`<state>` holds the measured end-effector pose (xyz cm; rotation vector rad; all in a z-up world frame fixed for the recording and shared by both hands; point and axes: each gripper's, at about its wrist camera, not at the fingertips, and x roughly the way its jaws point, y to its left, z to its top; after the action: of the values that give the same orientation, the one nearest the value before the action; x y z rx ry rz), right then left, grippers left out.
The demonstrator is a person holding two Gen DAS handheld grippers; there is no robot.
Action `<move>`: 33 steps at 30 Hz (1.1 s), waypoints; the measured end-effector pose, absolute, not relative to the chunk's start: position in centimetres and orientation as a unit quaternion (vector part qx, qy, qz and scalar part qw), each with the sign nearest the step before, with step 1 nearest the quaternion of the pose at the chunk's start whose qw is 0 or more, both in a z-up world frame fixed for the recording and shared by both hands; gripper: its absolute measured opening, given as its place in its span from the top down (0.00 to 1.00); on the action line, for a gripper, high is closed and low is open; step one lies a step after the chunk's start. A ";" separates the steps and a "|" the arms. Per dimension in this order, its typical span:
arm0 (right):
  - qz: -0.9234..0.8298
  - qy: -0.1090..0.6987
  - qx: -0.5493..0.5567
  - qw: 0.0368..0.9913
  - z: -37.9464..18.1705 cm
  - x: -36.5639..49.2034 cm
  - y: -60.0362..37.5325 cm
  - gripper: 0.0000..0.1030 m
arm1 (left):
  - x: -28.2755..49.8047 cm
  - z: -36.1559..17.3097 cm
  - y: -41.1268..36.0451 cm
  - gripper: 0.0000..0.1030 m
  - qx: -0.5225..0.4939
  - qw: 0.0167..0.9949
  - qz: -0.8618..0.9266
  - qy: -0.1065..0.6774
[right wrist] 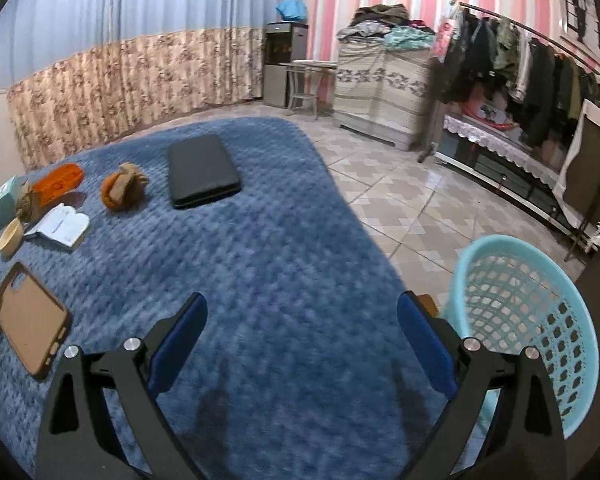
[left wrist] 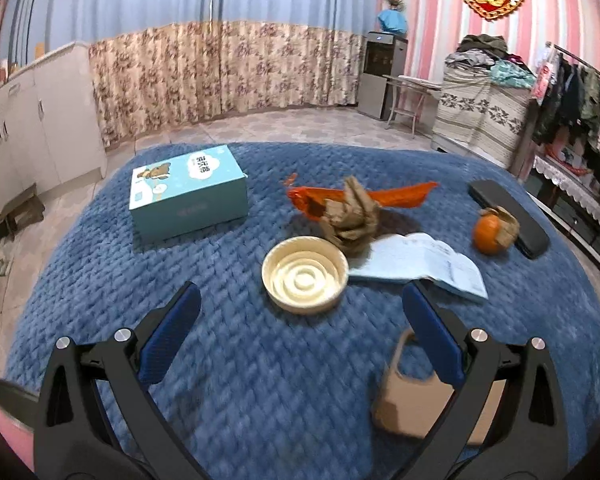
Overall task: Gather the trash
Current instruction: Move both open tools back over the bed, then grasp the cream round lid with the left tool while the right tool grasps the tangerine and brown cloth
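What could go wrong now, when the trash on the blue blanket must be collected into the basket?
1. The crumpled brown paper lies against the cream bowl and on the orange wrapper; the open left gripper might drag those along.
2. The phone case and black case are probably not trash, yet could get picked by mistake.
3. The turquoise basket stands off the blanket's edge, so a light scrap may miss it.

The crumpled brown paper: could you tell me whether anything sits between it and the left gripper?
Yes. The cream round bowl sits right in front of the crumpled brown paper, on the line from the open left gripper.
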<state>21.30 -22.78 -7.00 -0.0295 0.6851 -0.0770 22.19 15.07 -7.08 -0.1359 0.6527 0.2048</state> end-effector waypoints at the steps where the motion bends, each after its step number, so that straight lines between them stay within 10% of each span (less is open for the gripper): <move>1: -0.032 0.337 -0.014 0.941 -7.0 21.5 -22.5 0.09 | 23.0 -7.4 15.3 0.05 -0.067 0.936 0.105 0.329; 12: 0.041 0.346 -0.026 0.937 -7.1 26.4 -17.4 0.09 | 27.2 -9.8 17.2 0.07 -0.105 0.919 0.094 0.368; 19: 0.078 0.344 -0.024 0.935 -7.1 31.0 -13.2 0.09 | 27.5 -11.1 17.5 0.41 -0.125 0.914 0.067 0.381; 28: 0.089 0.340 -0.043 0.935 -6.9 34.7 -10.4 0.10 | 26.3 -10.5 16.9 0.41 -0.119 0.926 0.076 0.350; 33: 0.130 0.362 -0.029 0.923 -6.9 36.9 -9.6 0.36 | 26.2 -10.5 16.7 0.41 -0.115 0.926 0.070 0.352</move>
<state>36.87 -9.62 -6.87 -0.0603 0.7431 0.2661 26.18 16.66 -10.53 -0.2364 0.7225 0.1443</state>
